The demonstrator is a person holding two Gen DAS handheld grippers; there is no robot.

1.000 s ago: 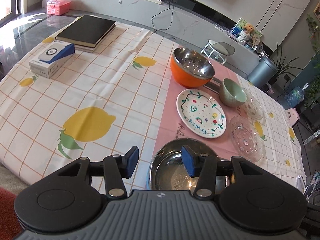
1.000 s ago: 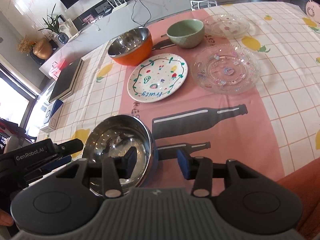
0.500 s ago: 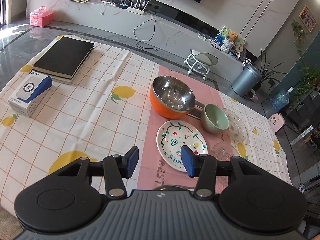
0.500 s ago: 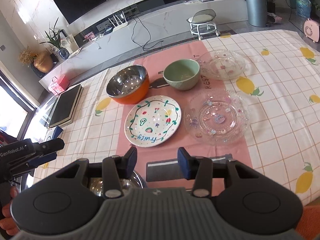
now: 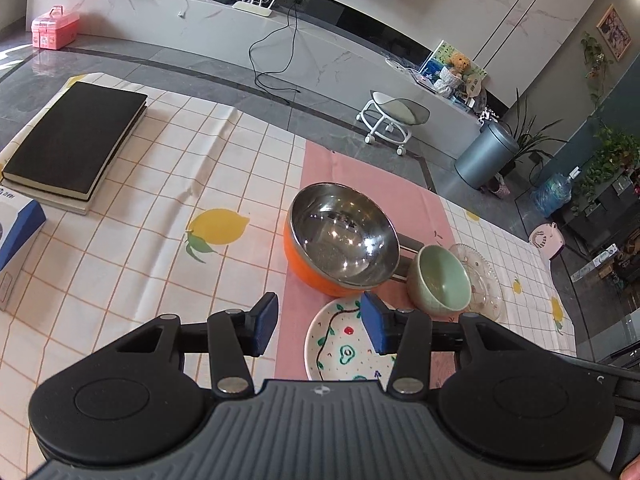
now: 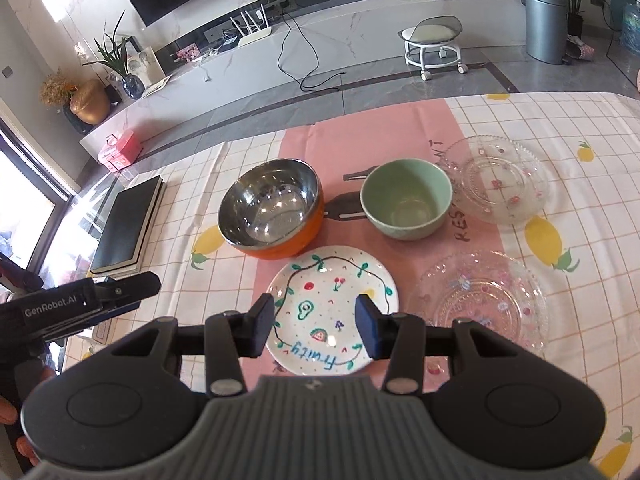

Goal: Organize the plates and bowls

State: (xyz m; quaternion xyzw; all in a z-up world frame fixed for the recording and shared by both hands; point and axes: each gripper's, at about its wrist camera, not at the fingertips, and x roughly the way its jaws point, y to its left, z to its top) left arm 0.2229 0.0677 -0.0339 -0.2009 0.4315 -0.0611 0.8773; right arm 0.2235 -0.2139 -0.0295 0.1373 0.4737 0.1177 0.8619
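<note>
Painted plate [image 6: 334,312] beneath empty, down-tilted right gripper [image 6: 316,330]

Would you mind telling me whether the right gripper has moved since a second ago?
Yes. The right gripper has moved away from the steel bowl, now hidden, and hovers over the painted plate.

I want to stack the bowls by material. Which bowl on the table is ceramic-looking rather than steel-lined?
The pale green bowl, standing between the orange bowl and the far clear glass plate. Its inside is matte green; the orange one has a shiny steel lining.
</note>
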